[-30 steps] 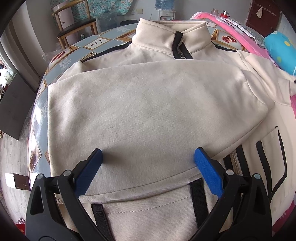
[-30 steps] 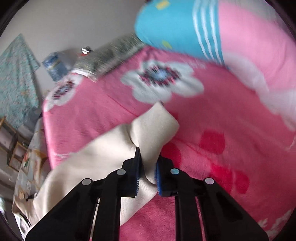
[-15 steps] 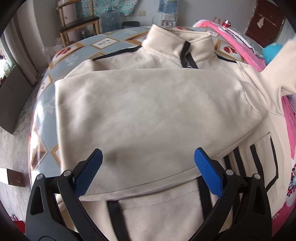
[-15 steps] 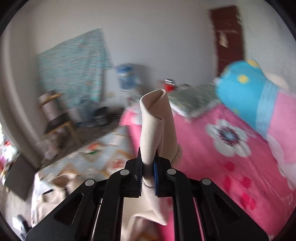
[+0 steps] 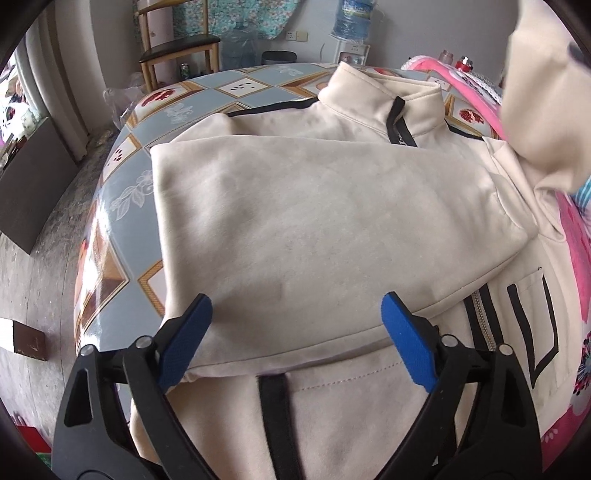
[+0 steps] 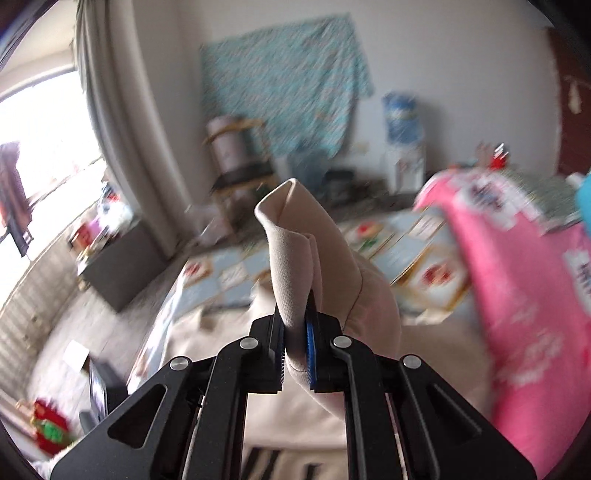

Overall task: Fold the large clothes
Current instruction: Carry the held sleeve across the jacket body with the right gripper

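L gripper [image 5: 295,332] is seen nearest in the left wrist view, tilted down over the jacket [image 5: 325,229]. Its jaws are spread wide but are closing at this moment; only flat cloth lies between the blue pads [image 5: 186,338], and nothing is pinched. The pads are held just above the lower edge of a sleeve [image 5: 303,240] that is folded across the chest. Below that edge, the jacket's front w/ black stripes and a zip [image 5: 482,317] is shown.

The jacket is laid face up on a patterned table [image 5: 122,199], w/ part of it spread onto a pink blanket [image 5: 580,258] at the right. Farther off, the stand-up collar [image 5: 384,103] is seen, w/ a black placket at its centre.

In the right wrist view, R gripper [image 6: 295,338] is clamped narrow on the other sleeve's cuff [image 6: 291,243]; the cuff is bunched between the pads and stands up past the tips. That raised sleeve is also seen blurred at top right of the left wrist view [image 5: 543,92], lifted clear of the table.

Beyond the table, a wooden chair [image 5: 177,51], water bottles [image 5: 354,16] and a hanging floral cloth [image 6: 288,85] are made out against the wall. Bkgd in the right wrist view is smeared.
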Motion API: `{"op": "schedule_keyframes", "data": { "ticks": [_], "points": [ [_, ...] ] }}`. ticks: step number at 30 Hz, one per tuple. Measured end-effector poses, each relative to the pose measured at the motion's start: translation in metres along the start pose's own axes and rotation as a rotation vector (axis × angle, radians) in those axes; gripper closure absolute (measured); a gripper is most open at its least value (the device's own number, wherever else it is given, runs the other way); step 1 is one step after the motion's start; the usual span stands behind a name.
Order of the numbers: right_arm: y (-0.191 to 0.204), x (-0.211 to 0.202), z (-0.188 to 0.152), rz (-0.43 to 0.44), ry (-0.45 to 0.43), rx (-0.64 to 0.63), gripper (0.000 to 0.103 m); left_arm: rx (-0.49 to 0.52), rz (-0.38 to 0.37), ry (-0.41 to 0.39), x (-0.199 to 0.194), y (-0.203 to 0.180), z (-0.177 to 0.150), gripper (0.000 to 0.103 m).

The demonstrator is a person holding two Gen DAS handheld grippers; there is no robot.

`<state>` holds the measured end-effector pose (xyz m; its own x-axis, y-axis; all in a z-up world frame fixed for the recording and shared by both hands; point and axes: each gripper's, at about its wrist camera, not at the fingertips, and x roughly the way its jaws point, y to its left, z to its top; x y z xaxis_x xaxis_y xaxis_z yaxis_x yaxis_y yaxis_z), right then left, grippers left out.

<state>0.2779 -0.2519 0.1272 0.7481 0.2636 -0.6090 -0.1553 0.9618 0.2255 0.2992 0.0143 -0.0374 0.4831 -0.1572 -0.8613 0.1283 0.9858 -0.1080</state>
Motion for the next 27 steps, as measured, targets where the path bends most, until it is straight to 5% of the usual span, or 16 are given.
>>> {"op": "schedule_keyframes", "data": {
  "ticks": [7, 11, 14, 16, 22, 27],
  "points": [
    [0.042, 0.095, -0.091, 0.072, 0.293, -0.056, 0.091, -0.032, -0.063, -0.009, -0.006, 0.007, -0.005, 0.037],
    [0.046, 0.118, -0.127, 0.177, 0.456, -0.033, 0.064, -0.064, -0.13, -0.013, -0.01, 0.01, -0.006, 0.046],
    [0.039, 0.099, -0.131, 0.263, 0.416, 0.005, 0.038, -0.089, -0.18, -0.021, -0.014, 0.012, -0.004, 0.051],
    [0.029, 0.08, -0.13, 0.279, 0.376, 0.024, 0.036, -0.11, -0.227, -0.022, -0.015, 0.012, -0.002, 0.053],
    [-0.042, 0.026, -0.139, 0.264, 0.283, 0.174, 0.037, -0.189, -0.405, -0.009, -0.012, 0.002, 0.011, 0.053],
    [-0.082, 0.003, -0.163, 0.108, 0.256, 0.223, 0.061, -0.221, -0.45, 0.012, 0.004, -0.018, 0.027, 0.053]
  ]
}}
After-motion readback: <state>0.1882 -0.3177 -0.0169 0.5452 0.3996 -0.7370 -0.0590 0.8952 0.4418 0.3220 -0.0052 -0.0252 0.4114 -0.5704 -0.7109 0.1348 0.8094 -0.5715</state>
